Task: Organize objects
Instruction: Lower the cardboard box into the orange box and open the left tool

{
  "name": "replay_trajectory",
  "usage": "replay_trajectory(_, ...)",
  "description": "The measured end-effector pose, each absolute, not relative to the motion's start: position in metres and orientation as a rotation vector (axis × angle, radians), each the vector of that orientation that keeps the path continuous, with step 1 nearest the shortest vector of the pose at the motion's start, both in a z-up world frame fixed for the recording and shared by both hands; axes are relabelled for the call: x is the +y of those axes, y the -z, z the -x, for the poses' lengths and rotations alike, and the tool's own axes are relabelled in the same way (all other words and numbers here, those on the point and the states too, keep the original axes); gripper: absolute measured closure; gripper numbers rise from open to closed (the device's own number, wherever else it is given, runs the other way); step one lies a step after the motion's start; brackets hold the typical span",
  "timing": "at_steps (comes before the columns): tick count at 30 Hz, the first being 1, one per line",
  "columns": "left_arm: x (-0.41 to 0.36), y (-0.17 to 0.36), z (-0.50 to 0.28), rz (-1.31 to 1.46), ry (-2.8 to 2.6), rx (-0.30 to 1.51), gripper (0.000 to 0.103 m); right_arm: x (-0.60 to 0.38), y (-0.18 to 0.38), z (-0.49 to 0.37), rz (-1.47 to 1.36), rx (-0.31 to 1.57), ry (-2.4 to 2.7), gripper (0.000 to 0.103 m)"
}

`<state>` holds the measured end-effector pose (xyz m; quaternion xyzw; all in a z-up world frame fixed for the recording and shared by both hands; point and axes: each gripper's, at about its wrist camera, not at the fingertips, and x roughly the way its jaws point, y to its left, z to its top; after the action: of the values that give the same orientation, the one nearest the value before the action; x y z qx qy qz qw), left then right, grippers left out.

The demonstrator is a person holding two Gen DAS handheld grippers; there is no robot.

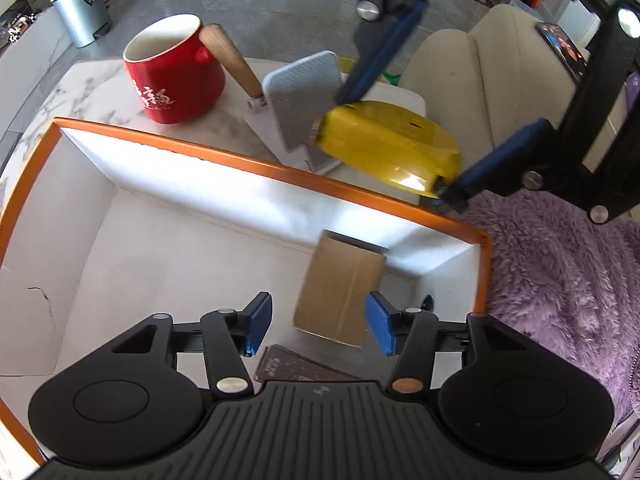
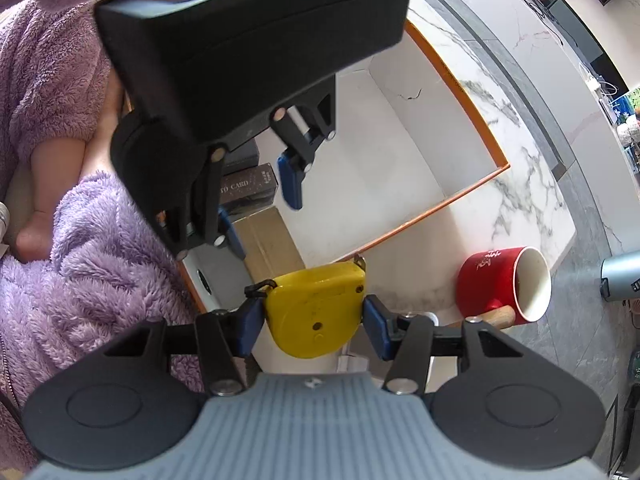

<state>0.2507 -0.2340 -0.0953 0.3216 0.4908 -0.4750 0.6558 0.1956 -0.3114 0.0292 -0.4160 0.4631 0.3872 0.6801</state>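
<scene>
Step in hand: packing loose items into the white, orange-rimmed cardboard box (image 1: 256, 162); one drop apparently just made, one carry pending.
Left tool (image 1: 319, 328): inside the box, pointing steeply down; jaws apart, gripping nothing. The small brown cardboard carton (image 1: 340, 288) lies on the box floor between the pads, untouched.
Right tool (image 2: 313, 322): pads pressed on both sides of the yellow plastic tape-measure case (image 2: 312, 308), held above the box's far rim.
Next move (judgement): bring the case inward over the rim, lower it beside the carton, then release; the left tool should clear out first.
Still outside: red ceramic mug with wooden handle (image 1: 176, 76); grey-and-white flat device (image 1: 304, 96).
Surface: white marble-veined table (image 1: 92, 92).
Room: grey floor, metal bin (image 1: 80, 16), beige chair (image 1: 480, 72); person in purple fleece.
</scene>
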Motion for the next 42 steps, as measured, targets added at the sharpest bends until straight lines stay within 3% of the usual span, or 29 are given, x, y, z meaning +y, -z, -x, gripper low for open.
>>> replay_trajectory(3, -0.236, 0.097, -0.255, -0.725, 1.101, 1.134, 0.043, -0.314, -0.029, -0.191, 0.929, 1.043, -0.867, 0.048)
replay_trajectory(8, -0.242, 0.098, -0.265, -0.679, 1.147, 1.195, 0.061, -0.312, -0.029, -0.188, 0.934, 1.042, -0.872, 0.048)
replay_trajectory(15, -0.242, 0.101, -0.269, -0.641, 1.148, 1.250, 0.061, -0.315, -0.030, -0.188, 0.927, 1.050, -0.863, 0.048)
replay_trajectory(19, -0.242, 0.111, -0.272, -0.598, 1.196, 1.329, 0.046, -0.315, -0.029, -0.193, 0.936, 1.047, -0.858, 0.048)
replay_trajectory(24, -0.241, 0.116, -0.271, -0.555, 1.212, 1.345, 0.045, -0.316, -0.030, -0.191, 0.936, 1.045, -0.861, 0.048)
replay_trajectory(33, -0.245, 0.098, -0.242, -0.744, 1.197, 1.157, 0.062, -0.313, -0.023, -0.197, 0.938, 1.048, -0.846, 0.048)
replay_trajectory(35, -0.249, 0.094, -0.230, -0.855, 1.212, 1.078, 0.070, -0.312, -0.025, -0.196, 0.942, 1.042, -0.842, 0.048)
replay_trajectory(42, -0.254, 0.093, -0.233, -0.869, 1.202, 1.116, 0.071, -0.312, -0.029, -0.195, 0.941, 1.039, -0.843, 0.048)
